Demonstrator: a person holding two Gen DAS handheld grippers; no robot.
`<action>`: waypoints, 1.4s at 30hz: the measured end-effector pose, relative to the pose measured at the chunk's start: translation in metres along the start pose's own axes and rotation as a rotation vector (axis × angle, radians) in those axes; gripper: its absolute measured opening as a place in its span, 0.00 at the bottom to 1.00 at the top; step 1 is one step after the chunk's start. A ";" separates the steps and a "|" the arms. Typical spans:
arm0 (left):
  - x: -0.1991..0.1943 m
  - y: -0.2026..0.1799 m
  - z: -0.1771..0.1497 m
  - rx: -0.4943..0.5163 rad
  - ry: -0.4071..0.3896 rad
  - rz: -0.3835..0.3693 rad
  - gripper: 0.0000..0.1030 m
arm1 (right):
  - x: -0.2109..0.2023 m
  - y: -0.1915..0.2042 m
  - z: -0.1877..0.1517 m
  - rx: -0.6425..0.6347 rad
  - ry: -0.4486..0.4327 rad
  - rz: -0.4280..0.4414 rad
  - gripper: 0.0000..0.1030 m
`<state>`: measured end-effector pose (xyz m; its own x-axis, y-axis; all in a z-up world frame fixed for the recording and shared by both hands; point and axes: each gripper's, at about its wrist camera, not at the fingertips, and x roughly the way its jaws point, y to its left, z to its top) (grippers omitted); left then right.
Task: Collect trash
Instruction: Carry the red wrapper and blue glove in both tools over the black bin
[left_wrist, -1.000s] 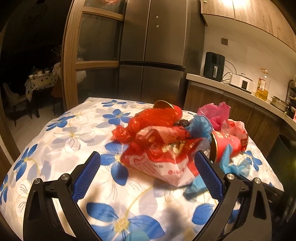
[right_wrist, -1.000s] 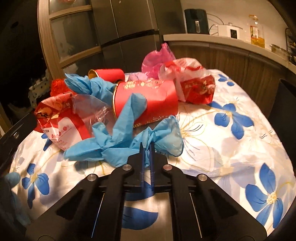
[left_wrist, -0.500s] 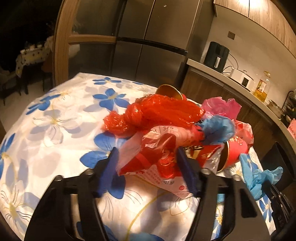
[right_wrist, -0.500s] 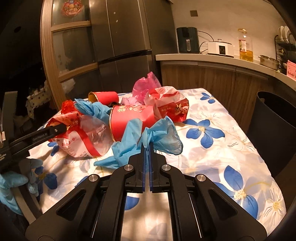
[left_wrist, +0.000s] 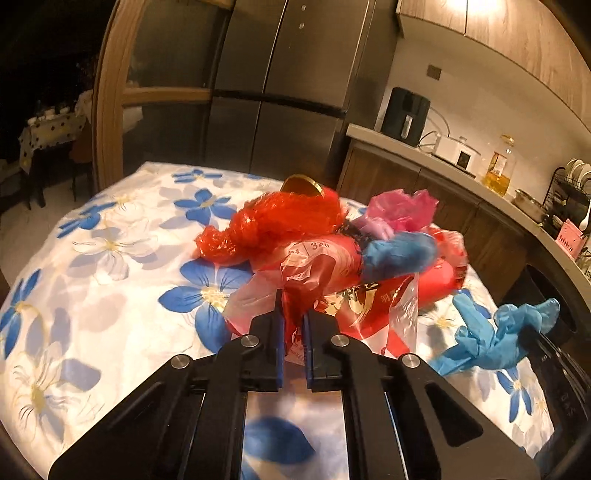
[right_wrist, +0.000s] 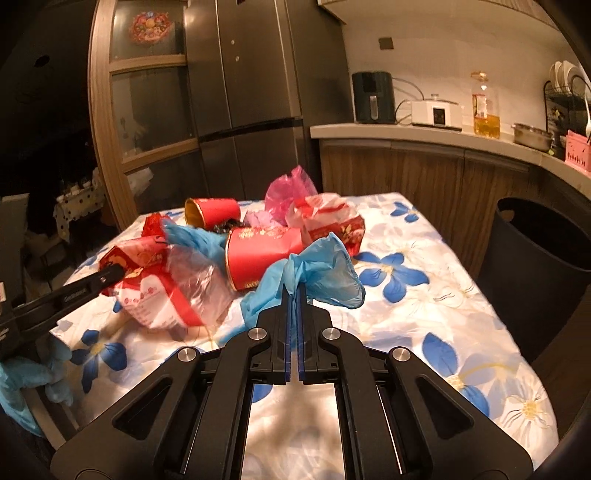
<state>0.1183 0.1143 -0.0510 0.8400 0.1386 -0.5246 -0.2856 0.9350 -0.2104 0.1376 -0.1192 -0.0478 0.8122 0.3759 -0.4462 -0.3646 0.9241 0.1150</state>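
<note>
- Step in hand, imo: both grippers have trash pinched and it's ready to haul to the black bin (right_wrist: 539, 236), which stands just beside the table's right edge.
- Left gripper (left_wrist: 293, 325): jaws narrow, clamped on a fold of the red-and-clear plastic snack bag (left_wrist: 332, 291). The fold sits right btwn the blue pads, and the rest of the bag billows out ahead of the tips. In the right wrist view the bag (right_wrist: 162, 291) looks partly lifted, but can't tell if it's fully off the cloth.
- Right gripper (right_wrist: 294, 295): jaws nearly shut on a crumpled blue nitrile glove (right_wrist: 317, 273). The glove bunches over the tips and droops both sides, clear of the pile.
- Rest of the pile is on the floral tablecloth (right_wrist: 443, 295): red paper cup (right_wrist: 258, 254) on its side, 2nd red cup (right_wrist: 214, 214) behind it, pink plastic bag (right_wrist: 288, 192), red crinkly bag (left_wrist: 280, 225), another red/white wrapper (right_wrist: 328, 221).
- Next move prob needs: lift both straight up so the snack bag doesn't drag the cup w/ it, then swing right over the bin & open up. The thin film could slip out, so keep the squeeze on.
</note>
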 end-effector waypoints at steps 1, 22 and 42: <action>-0.009 -0.001 0.000 -0.004 -0.018 0.005 0.07 | -0.004 -0.001 0.001 -0.001 -0.010 -0.001 0.02; -0.085 -0.033 0.029 -0.013 -0.220 -0.041 0.07 | -0.076 -0.039 0.021 0.051 -0.181 -0.040 0.02; -0.055 -0.192 0.031 0.187 -0.206 -0.292 0.07 | -0.116 -0.121 0.043 0.099 -0.295 -0.224 0.01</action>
<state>0.1419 -0.0630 0.0440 0.9536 -0.0969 -0.2850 0.0516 0.9854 -0.1622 0.1071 -0.2714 0.0282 0.9682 0.1543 -0.1968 -0.1292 0.9824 0.1347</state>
